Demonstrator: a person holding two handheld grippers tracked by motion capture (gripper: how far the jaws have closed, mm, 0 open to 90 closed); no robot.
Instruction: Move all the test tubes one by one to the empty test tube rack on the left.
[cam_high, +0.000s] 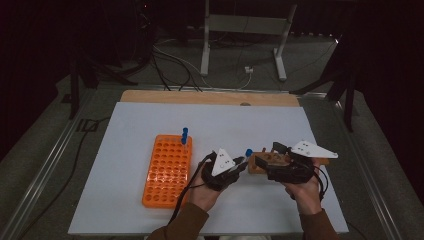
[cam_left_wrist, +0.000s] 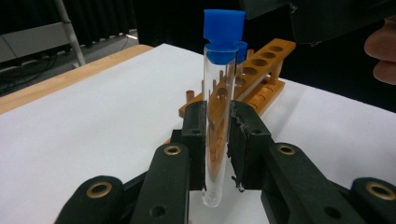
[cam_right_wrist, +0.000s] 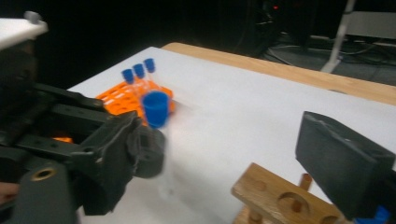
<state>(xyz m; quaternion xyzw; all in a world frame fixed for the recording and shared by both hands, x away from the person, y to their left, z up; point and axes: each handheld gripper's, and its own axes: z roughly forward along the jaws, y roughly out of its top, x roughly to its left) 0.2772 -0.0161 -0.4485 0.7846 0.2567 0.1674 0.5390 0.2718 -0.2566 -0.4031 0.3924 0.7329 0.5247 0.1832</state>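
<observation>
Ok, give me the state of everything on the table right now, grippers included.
Left gripper: shut on the tube, holding it upright.
Tube: capped in blue, clear, looks empty, off the table.
Right gripper: open, at the wooden rack, nothing between its jaws.
Wooden rack: standing on the table, one blue-capped tube in it, other holes that show are empty.
Orange rack: flat on the table, blue-capped tubes upright at its far corner, other holes empty.

Bare table (cam_high: 150, 120) lies open beyond the orange rack (cam_high: 167, 170); the wooden rack (cam_high: 265, 162) blocks the near right.
</observation>
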